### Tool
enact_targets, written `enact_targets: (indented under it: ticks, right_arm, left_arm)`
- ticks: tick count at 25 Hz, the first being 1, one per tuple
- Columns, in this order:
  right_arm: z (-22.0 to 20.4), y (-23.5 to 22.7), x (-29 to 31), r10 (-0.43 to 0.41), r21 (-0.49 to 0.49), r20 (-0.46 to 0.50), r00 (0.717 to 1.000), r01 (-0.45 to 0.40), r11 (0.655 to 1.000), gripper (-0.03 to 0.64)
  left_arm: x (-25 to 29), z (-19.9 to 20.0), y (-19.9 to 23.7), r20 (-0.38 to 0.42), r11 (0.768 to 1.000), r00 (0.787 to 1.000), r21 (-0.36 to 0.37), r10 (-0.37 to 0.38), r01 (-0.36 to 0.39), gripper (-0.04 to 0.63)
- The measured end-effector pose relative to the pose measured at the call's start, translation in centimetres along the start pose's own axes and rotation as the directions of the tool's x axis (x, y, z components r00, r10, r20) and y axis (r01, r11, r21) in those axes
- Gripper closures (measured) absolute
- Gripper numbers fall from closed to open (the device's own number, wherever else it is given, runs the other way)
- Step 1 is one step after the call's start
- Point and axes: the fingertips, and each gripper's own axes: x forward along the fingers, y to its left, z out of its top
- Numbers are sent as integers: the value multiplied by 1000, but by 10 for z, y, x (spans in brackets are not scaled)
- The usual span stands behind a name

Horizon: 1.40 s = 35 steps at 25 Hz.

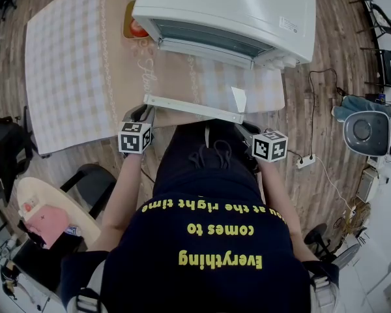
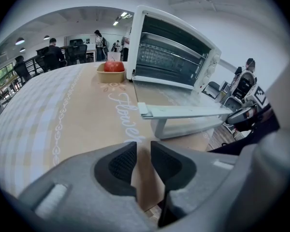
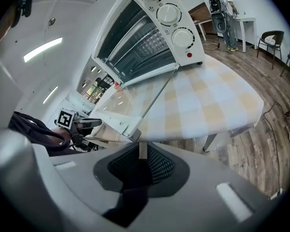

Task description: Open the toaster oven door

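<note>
Toaster oven door point(image 1: 192, 108) is dropped flat toward the near table point(image 1: 65, 77) edge; task is judged done. Left gripper point(image 2: 142, 164) is held slightly open, right gripper point(image 3: 142, 159) barely open; nothing is gripped.

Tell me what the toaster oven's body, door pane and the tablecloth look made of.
Toaster oven body: likely painted sheet metal, smooth glossy white. Door pane: glass, the checks show through. Tablecloth: perhaps vinyl, slight sheen; could be fabric.

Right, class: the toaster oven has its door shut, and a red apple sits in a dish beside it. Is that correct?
No: the door is open, folded down flat in front of the toaster oven, as the left gripper view shows. The red apple does sit in a dish beside it.
</note>
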Motion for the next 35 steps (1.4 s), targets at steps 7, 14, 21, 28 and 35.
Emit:
enact_targets:
  ticks: [7, 14, 21, 28, 35]
  right_arm:
    - [15, -30, -19, -120, 14, 59, 991, 119, 993, 555]
    - [60, -54, -55, -254, 41, 229, 940, 252, 967, 565]
    - [138, -10, -93, -187, -48, 474, 860, 237, 970, 604]
    - [199, 51, -126, -60, -148, 611, 789, 189, 971, 604]
    - [247, 103, -169, 19, -266, 704, 710, 239, 934, 606]
  left_arm:
    - [-12, 2, 35, 20, 993, 993, -35, 116, -116, 511]
    - [-46, 31, 87, 135, 954, 945, -75, 298, -290, 563]
    - [-81, 111, 66, 396, 966, 886, -15, 242, -257, 594]
    - [-122, 193, 4, 583, 973, 806, 111, 103, -204, 594]
    - [-156, 242, -41, 671, 967, 741, 182, 8, -176, 594]
